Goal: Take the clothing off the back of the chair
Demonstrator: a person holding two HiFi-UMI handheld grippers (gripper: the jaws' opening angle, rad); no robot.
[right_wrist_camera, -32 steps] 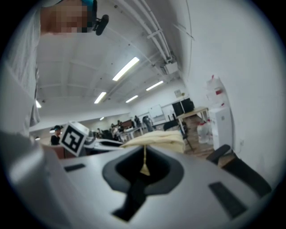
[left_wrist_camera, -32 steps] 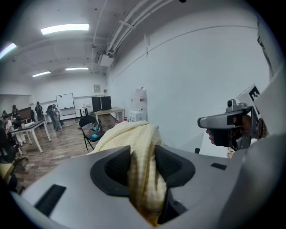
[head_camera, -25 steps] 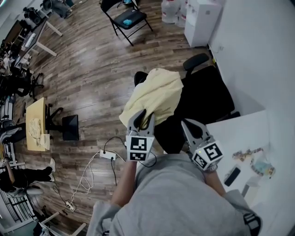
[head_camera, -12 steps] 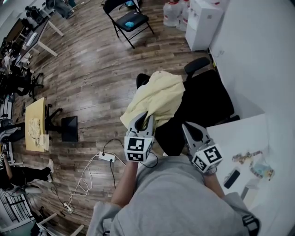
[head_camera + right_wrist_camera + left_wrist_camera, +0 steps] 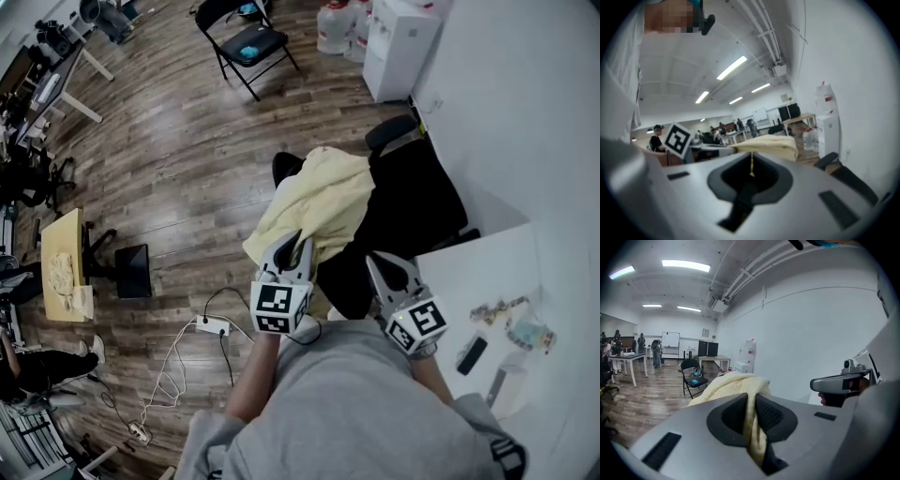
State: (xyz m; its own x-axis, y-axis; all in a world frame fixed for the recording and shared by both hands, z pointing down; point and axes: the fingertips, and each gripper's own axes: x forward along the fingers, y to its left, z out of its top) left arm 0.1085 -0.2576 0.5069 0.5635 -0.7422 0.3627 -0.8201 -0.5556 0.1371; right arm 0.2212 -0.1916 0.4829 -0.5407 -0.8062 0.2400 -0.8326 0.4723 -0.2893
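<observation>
1. Where the thing is: the yellow cloth [image 5: 319,197] is draped over the back of the black chair [image 5: 422,202], and its lower edge hangs down toward me. The chair sits just beside the white bench [image 5: 487,267].
2. Left tool [image 5: 292,242]: clamped on a fold at that lower edge. In the left gripper view the fabric runs straight down between the jaws, pinched tight with no slack showing.
3. Right tool [image 5: 377,262]: jaws together and, as far as I can tell, holding nothing. The right gripper view shows only a hairline slit with a sliver of yellow in it. I read that as cloth farther off, not a grip. The tool hangs over the dark part of the chair, near the cloth but apart from it.
4. Step in hand, I reckon: the grab is made but the lift-off isn't. Most of the cloth lies over the backrest.
5. Next move: bring the left tool up and over so the cloth clears the top of the backrest. A flat tug toward me would probably just roll the chair along.
6. I'd also open the right tool and take a second hold higher up. Held by one corner, the cloth will likely hang long and trail toward the power strip [image 5: 214,325] on the floor.
</observation>
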